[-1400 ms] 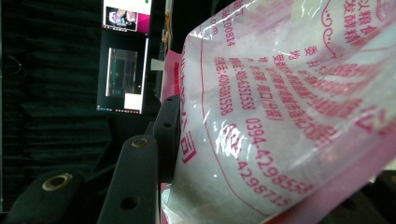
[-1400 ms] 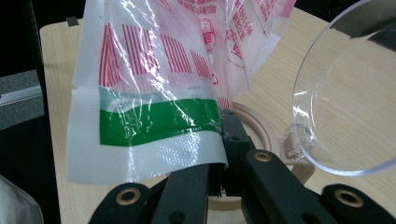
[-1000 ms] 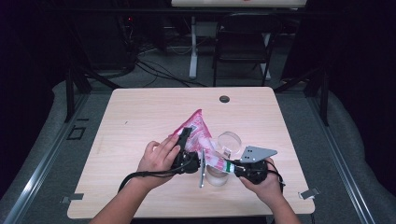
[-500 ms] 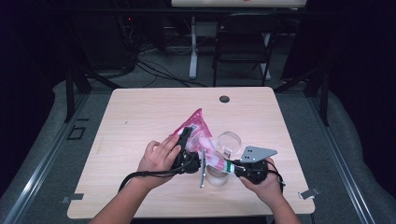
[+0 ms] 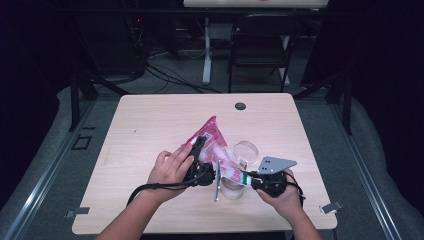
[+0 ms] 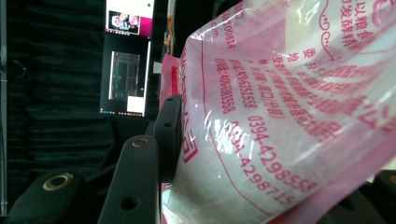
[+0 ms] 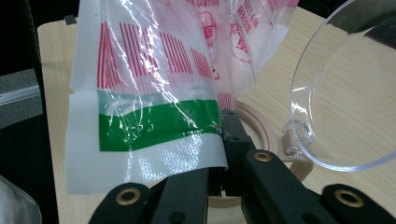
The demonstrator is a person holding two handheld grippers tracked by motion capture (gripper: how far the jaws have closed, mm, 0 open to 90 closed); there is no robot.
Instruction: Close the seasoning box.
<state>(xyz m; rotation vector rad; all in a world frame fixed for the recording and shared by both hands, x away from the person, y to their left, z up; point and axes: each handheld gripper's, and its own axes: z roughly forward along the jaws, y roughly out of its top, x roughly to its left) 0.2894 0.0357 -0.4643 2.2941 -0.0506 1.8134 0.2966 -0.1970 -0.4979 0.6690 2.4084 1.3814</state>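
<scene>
- The pink printed bag (image 5: 212,135) lies across the middle of the bench (image 5: 150,125), its body slanting up toward 11 o'clock from the 2 grippers, with its lower end gathered between them.
- The left gripper (image 5: 196,159), at about 7 o'clock from the bench's centre, has its jaws part-way closed on the bag's body; in the left gripper view the film bulges past the jaw (image 6: 140,182) and crowds the lens.
- The right gripper (image 5: 245,178), at about 5 o'clock, has its jaws pinched tight on the bag's sealed edge, where the green band (image 7: 159,123) runs (the film fans out flat above the jaws).
- A clear jar (image 5: 239,165) stands just beside the right gripper, its hinged lid (image 7: 345,93) tipped open over a pale rim (image 7: 257,123).
- The step in hand looks like opening the bag, or readying it to pour into the jar; both hands are holding it taut.
- The next move likely calls for pulling the 2 grips apart along the seal while keeping the bag's mouth above the jar, so nothing spills onto the bench.
</scene>
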